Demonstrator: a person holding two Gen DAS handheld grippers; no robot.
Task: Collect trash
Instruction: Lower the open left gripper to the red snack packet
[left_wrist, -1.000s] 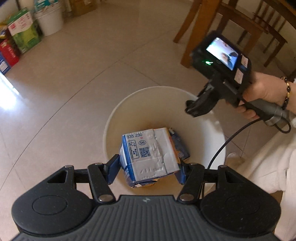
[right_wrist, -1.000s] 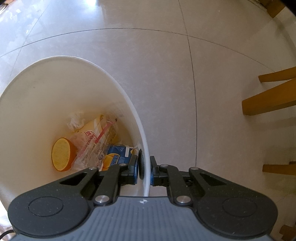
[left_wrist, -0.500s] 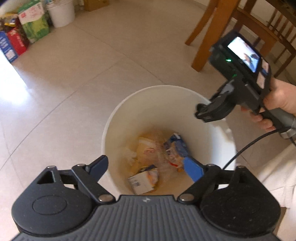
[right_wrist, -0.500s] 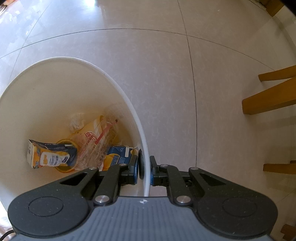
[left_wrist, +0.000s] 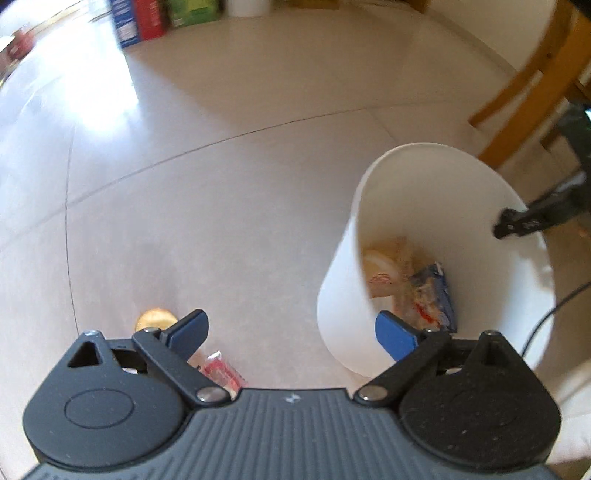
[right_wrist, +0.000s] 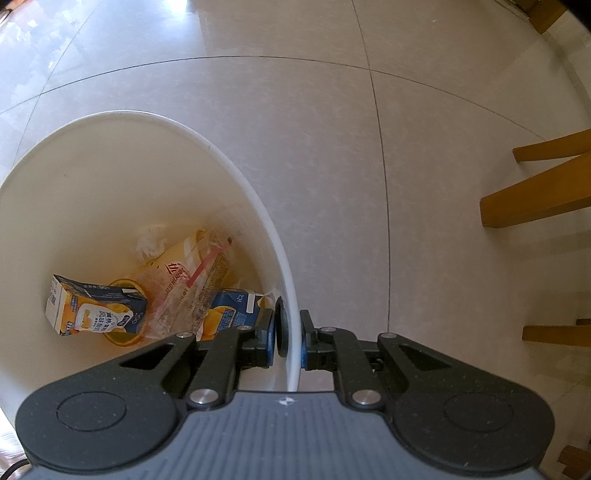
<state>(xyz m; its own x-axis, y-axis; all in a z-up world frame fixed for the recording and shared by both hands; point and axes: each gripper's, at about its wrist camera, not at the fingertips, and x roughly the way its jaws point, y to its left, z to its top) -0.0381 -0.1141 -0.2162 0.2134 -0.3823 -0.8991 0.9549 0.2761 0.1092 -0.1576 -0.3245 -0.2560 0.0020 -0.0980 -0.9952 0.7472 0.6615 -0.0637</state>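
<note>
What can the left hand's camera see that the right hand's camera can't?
Only the left wrist view shows trash on the floor: a round orange piece and a red-and-white wrapper, beside the left gripper, whose jaws are opening with nothing between them. It also shows coloured boxes far off.

Only the right wrist view shows the right gripper shut on the white bin rim, and a yellow-and-blue carton lying inside.

Both show the bin, a blue carton and a clear wrapper inside, tiled floor, wooden legs.

Black ribbed left gripper (left_wrist: 291, 334) with blue pads (left_wrist: 393, 334) and silver screws.
</note>
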